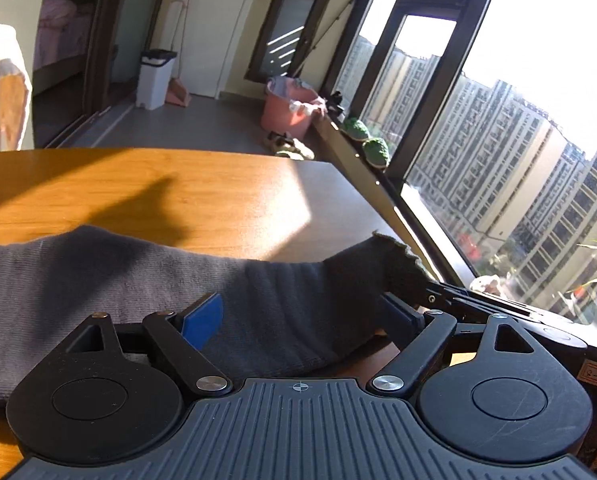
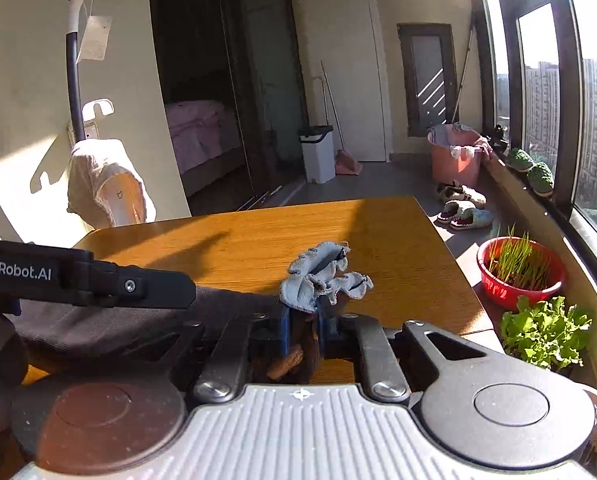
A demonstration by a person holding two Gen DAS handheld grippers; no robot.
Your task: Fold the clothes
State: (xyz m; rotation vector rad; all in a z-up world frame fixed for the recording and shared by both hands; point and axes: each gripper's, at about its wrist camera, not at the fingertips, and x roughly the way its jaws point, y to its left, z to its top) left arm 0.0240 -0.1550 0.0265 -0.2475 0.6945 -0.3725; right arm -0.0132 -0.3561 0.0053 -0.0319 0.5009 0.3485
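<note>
Skyline only beyond left hand-held gripper

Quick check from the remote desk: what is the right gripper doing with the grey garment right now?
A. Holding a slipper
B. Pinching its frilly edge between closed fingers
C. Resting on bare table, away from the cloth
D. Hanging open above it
B: in the right wrist view the right gripper has its blue fingers closed on the bunched, scalloped edge of the grey garment, lifted over the wooden table.
</note>
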